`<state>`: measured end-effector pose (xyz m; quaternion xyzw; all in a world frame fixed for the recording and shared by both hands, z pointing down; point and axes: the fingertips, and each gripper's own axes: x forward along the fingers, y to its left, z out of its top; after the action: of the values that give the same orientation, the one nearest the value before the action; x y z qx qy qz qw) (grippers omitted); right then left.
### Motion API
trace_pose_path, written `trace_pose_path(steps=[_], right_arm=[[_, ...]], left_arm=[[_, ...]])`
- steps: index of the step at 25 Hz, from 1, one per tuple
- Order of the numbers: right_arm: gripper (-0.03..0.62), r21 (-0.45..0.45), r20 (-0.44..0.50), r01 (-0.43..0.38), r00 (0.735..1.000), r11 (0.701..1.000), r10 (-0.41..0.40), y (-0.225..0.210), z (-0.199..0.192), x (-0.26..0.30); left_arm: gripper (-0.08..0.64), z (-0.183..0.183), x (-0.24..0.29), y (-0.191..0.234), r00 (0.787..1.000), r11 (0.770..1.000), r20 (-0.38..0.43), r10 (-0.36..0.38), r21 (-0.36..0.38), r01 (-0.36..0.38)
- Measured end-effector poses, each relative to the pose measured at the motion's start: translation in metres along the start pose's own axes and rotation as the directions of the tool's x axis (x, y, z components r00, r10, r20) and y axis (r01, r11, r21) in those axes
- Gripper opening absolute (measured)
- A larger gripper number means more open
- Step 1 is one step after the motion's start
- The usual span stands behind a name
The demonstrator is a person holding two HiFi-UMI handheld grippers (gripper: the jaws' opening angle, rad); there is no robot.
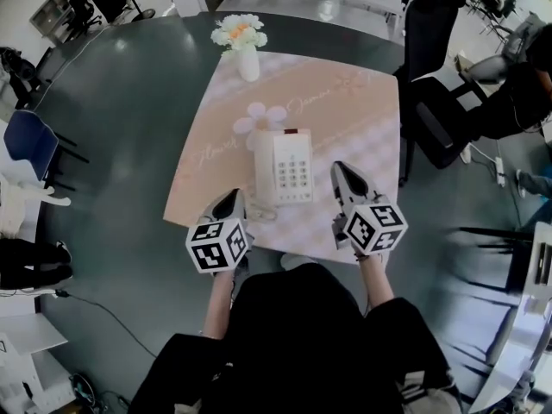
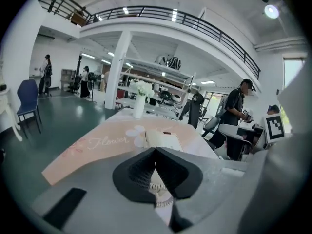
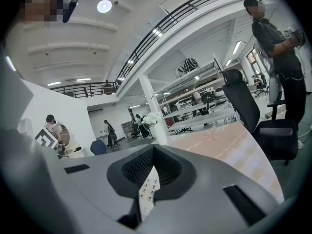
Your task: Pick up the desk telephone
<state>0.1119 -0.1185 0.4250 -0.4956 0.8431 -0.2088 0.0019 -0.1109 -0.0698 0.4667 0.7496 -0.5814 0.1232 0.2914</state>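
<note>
A white desk telephone (image 1: 285,166) lies on a pink tablecloth (image 1: 345,110), its handset on the left side and its keypad (image 1: 293,172) facing up. My left gripper (image 1: 234,195) is shut and empty, just left of the phone's near corner, by the coiled cord (image 1: 261,213). My right gripper (image 1: 341,169) is shut and empty, close to the phone's right edge. In the left gripper view the shut tips (image 2: 156,150) point at the phone (image 2: 163,139), with the cord (image 2: 159,185) showing below them. In the right gripper view the keypad (image 3: 147,189) shows under the shut tips (image 3: 153,148).
A white vase of flowers (image 1: 246,52) stands at the cloth's far edge. A black office chair (image 1: 429,93) is at the table's right, a blue chair (image 1: 30,143) far left. A person (image 3: 278,48) stands beyond the office chair (image 3: 248,112).
</note>
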Motion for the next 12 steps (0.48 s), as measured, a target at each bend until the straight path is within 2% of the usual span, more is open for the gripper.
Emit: trace_pose_path(steps=[2, 9, 12], right_arm=[[-0.008, 0.003, -0.039, -0.018, 0.999, 1.0, 0.018, -0.006, -0.009, 0.013], [-0.008, 0.041, -0.143, -0.104, 0.984, 0.994, 0.109, -0.015, -0.035, 0.044], [-0.008, 0.053, -0.193, -0.099, 0.975, 0.994, 0.108, -0.022, -0.05, 0.055]], left_arm=[[0.0, -0.003, 0.012, 0.001, 1.0, 1.0, -0.028, 0.001, -0.029, -0.002], [0.0, -0.009, 0.042, 0.002, 0.994, 0.999, -0.108, -0.005, -0.051, 0.0], [0.002, -0.014, 0.054, 0.004, 0.99, 0.998, -0.141, -0.017, -0.064, 0.008]])
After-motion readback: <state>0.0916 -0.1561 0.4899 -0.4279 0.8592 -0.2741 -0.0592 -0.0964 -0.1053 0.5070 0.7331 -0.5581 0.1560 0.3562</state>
